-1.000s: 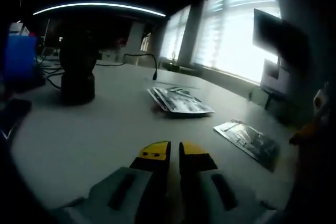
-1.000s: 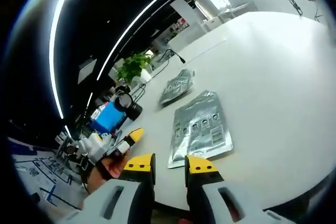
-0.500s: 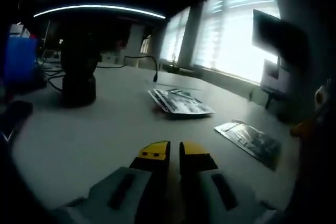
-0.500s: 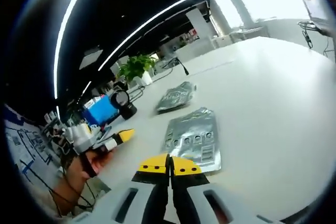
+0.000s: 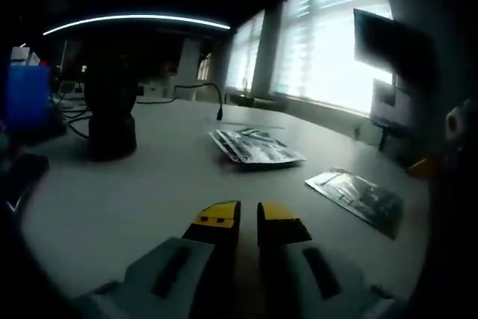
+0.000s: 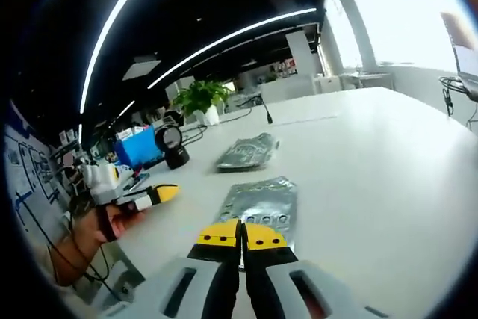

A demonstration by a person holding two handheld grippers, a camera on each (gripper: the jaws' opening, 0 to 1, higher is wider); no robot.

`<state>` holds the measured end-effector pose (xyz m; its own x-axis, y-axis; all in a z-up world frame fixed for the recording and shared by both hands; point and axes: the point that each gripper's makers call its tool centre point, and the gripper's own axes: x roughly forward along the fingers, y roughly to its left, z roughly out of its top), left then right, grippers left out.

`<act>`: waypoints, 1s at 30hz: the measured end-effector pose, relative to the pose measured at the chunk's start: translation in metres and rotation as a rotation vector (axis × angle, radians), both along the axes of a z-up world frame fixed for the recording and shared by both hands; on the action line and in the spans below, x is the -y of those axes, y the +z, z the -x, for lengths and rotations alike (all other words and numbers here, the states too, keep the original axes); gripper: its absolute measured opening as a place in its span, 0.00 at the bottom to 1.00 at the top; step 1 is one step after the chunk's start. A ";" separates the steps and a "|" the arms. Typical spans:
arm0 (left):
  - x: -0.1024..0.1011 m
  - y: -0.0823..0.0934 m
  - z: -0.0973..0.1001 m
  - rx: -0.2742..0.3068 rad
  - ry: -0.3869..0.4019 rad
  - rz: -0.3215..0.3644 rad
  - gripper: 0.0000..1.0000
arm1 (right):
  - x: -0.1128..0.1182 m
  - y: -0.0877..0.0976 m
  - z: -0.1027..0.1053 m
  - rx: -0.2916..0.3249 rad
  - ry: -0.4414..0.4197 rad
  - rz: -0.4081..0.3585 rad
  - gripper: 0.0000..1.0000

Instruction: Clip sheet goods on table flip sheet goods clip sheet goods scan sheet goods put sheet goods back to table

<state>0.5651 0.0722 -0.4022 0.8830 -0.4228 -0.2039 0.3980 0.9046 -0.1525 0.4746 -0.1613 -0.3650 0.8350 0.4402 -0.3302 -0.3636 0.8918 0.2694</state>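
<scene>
A silver foil pouch (image 6: 260, 201) lies flat on the white table (image 6: 373, 162). My right gripper (image 6: 241, 234) has its yellow-tipped jaws closed together over the pouch's near edge, which they hide. The same pouch (image 5: 357, 195) shows at the right of the left gripper view, with the right gripper's yellow tip (image 5: 420, 166) just beyond it. My left gripper (image 5: 249, 219) hovers low over the bare table (image 5: 127, 192). Its jaws are together but for a thin dark slit, with nothing between them. A hand holds that left gripper (image 6: 155, 195) at the table's left edge.
A small stack of similar pouches (image 6: 247, 152) (image 5: 258, 147) lies farther back. Near the left edge stand a black cylindrical device (image 5: 110, 120) (image 6: 176, 156), a blue box (image 6: 137, 148) and cables. A potted plant (image 6: 200, 99) stands behind. A dark monitor (image 5: 390, 44) is by the windows.
The right gripper's jaws, open a second ago beside the pouch's near corner, closed over its edge and have stayed closed. The right view has levelled out. The left gripper has hardly moved.
</scene>
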 end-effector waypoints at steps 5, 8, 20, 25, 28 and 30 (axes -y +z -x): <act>0.000 0.002 0.000 0.014 -0.002 -0.002 0.03 | 0.006 0.008 -0.012 0.071 0.007 0.068 0.00; -0.002 0.003 0.000 0.019 0.004 0.005 0.04 | 0.008 0.012 -0.017 0.091 0.015 0.075 0.00; -0.002 0.002 -0.001 0.013 0.000 0.016 0.04 | -0.009 0.013 -0.027 0.151 0.172 0.165 0.00; 0.001 0.001 0.000 0.015 -0.014 -0.011 0.04 | -0.012 0.016 -0.032 0.184 0.199 0.213 0.00; -0.002 0.001 -0.002 0.018 0.001 -0.004 0.04 | -0.012 0.016 -0.037 0.205 0.198 0.235 0.00; -0.005 0.003 -0.002 0.019 0.007 0.015 0.04 | -0.011 0.015 -0.039 0.203 0.200 0.233 0.00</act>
